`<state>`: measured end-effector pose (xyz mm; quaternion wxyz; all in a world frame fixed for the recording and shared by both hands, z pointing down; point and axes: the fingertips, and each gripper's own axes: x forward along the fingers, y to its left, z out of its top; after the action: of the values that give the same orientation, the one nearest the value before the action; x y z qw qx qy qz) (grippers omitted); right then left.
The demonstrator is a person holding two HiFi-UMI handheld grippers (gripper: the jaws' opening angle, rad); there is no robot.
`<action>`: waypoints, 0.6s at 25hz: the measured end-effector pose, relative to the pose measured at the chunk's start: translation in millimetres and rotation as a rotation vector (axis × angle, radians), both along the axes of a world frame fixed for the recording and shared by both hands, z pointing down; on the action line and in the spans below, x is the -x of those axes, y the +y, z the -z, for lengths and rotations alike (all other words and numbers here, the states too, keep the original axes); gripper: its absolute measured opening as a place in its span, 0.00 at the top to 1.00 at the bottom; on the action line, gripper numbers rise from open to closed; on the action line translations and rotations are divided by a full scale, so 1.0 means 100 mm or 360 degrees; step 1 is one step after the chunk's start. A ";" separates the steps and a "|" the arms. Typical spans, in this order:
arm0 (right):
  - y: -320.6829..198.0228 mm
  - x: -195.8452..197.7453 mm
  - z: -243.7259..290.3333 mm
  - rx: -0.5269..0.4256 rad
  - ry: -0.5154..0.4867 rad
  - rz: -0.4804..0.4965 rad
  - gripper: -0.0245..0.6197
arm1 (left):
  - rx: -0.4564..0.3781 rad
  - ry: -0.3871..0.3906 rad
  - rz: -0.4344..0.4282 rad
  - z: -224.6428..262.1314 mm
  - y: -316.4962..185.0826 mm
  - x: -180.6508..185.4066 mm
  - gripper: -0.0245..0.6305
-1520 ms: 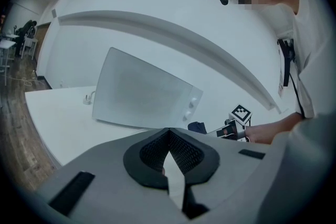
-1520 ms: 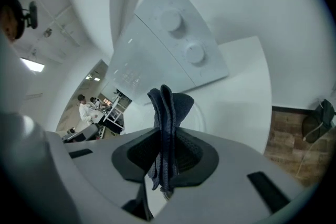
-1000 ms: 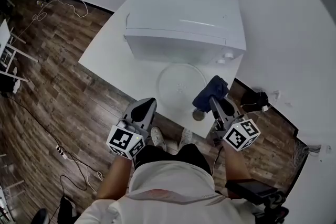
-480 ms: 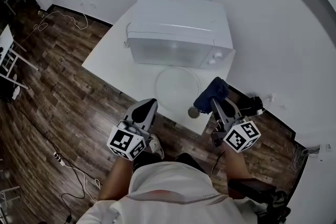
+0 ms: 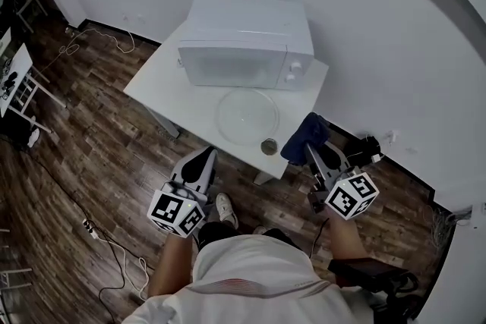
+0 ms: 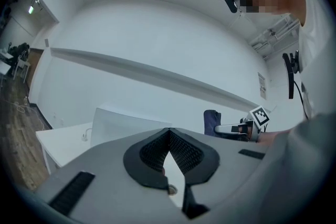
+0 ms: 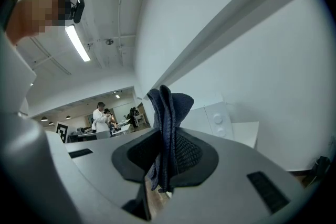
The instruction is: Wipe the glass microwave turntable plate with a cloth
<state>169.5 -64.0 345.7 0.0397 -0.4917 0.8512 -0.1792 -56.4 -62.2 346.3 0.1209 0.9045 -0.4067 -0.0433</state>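
The clear glass turntable plate [image 5: 247, 116] lies flat on the white table [image 5: 163, 87], in front of the white microwave [image 5: 243, 42]. My right gripper [image 5: 312, 147] hangs past the table's front right corner, shut on a dark blue cloth [image 5: 306, 134] that sticks up from its jaws. In the right gripper view the cloth [image 7: 167, 113] is folded between the right gripper [image 7: 167, 136] jaws. My left gripper [image 5: 206, 154] is over the floor, short of the table's front edge. In the left gripper view the left gripper [image 6: 169, 134] is shut on nothing, and the microwave [image 6: 123, 123] shows behind it.
A small round metal piece [image 5: 267, 146] sits on the table near its front edge, beside the plate. Cables [image 5: 99, 228] trail over the wooden floor. A white rack [image 5: 17, 80] stands at the left and dark items [image 5: 368, 148] by the right wall. People [image 7: 102, 118] stand far off.
The table and microwave now sit farther from me. Both grippers, earlier at the table's front edge, are back over the floor. The cloth stays in the right gripper.
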 end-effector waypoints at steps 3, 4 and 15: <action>0.29 -0.16 0.05 -0.0014 -0.0013 -0.0005 0.86 | -0.0024 -0.0016 0.0009 0.09 0.28 -0.10 0.95; 0.38 -0.20 0.06 -0.0016 -0.0020 -0.0005 0.86 | -0.0029 -0.0016 0.0011 0.12 0.37 -0.13 0.95; 1.00 -0.39 0.20 -0.0075 0.0005 0.0004 0.86 | -0.0059 -0.0053 0.0036 0.31 1.04 -0.36 0.95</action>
<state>208.3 36.2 325.6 0.0498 -0.4899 0.8559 -0.1582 -20.5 42.1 315.0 0.0969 0.9025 -0.4181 -0.0370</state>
